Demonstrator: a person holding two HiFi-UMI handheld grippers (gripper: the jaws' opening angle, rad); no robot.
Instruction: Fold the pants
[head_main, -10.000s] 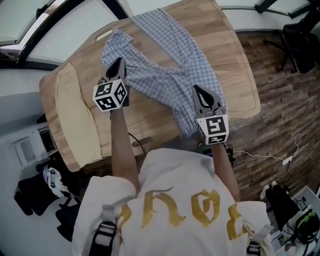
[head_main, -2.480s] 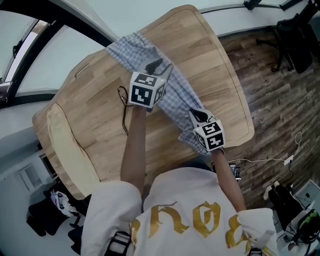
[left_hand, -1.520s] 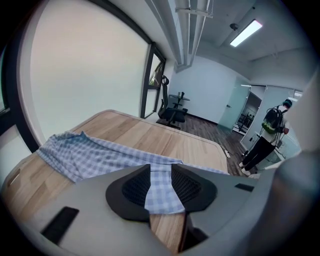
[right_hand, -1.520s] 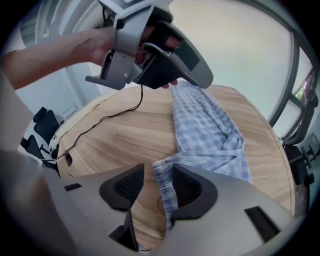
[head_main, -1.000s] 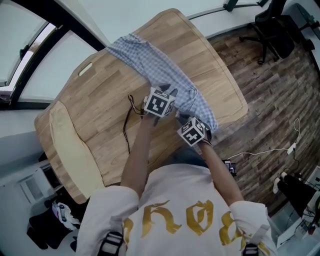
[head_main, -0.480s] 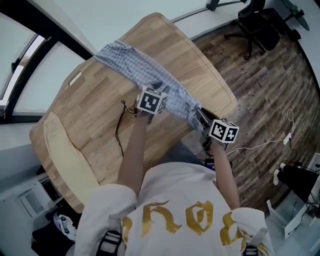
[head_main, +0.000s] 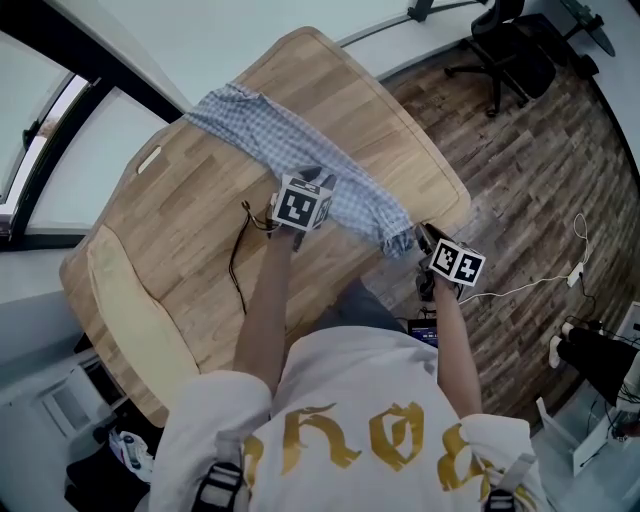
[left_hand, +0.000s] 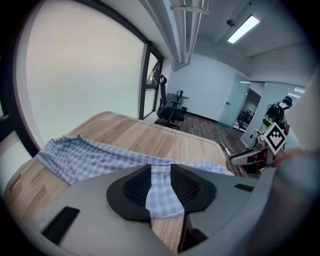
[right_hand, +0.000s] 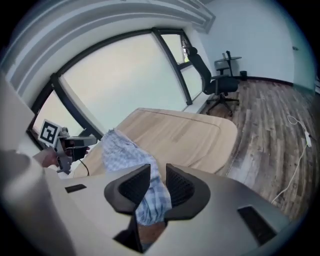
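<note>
1. The checked pants (head_main: 290, 140) lie stretched across the wooden table (head_main: 400, 110).
2. The left gripper (left_hand: 160, 176) pinches their cloth mid-length.
3. The right gripper (right_hand: 158, 181) holds the bunched end at the table's edge, its jaws opening.
4. The gold shirt lettering (head_main: 350, 435) seems gothic and is unreadable.

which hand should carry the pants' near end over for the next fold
Probably right: the right gripper has the pants' near end between its opening jaws; the left gripper sits mid-length, likely the fold line.

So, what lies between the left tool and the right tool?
The blue checked pants span that stretch, over the table; the head view shows it.
</note>
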